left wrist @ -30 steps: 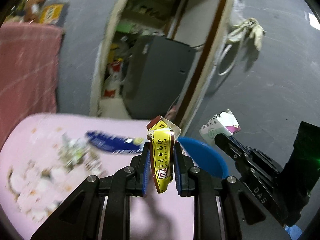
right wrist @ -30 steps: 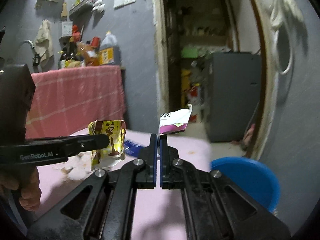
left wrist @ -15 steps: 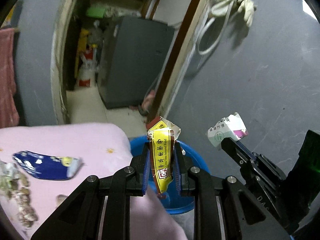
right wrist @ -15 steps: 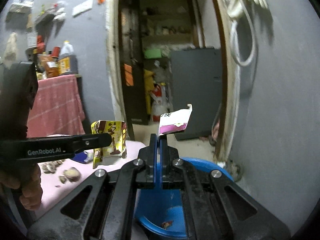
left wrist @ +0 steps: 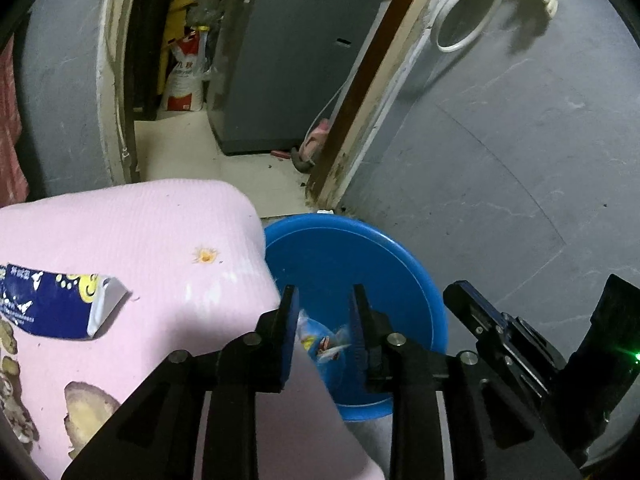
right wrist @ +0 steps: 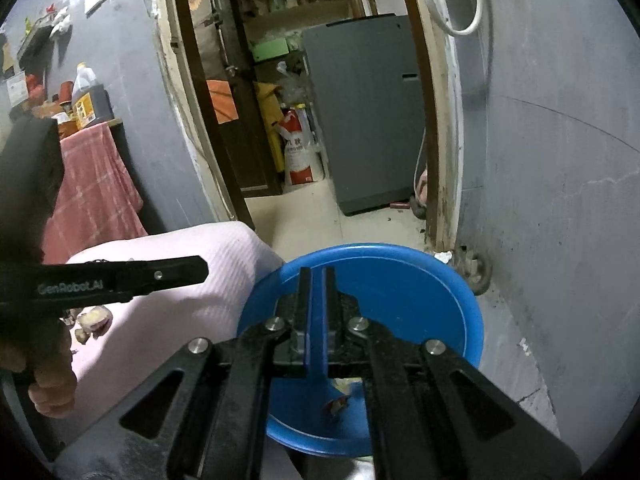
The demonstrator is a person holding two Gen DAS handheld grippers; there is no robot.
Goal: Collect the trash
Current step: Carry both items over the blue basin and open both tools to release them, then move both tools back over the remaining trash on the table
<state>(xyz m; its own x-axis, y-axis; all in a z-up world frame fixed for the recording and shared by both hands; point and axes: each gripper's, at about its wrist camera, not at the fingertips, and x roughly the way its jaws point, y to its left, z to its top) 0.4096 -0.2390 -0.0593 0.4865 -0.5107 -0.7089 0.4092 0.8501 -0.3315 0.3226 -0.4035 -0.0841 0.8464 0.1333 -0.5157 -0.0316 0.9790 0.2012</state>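
A blue basin sits on the floor beside the pink table; it also shows in the right wrist view. My left gripper is open and empty above the basin, with wrappers lying inside below it. My right gripper is slightly open and empty over the basin; its fingers show at the right of the left wrist view. A blue and white wrapper lies on the table. Peels lie near the table's front edge.
A grey wall stands right of the basin. A doorway with a grey cabinet and a sack is behind. A red cloth hangs at left. The left gripper's finger crosses the right wrist view.
Both grippers opened over the basin. The yellow wrapper left my left gripper and the white and purple scrap left my right gripper. Both views tilted down toward the basin.
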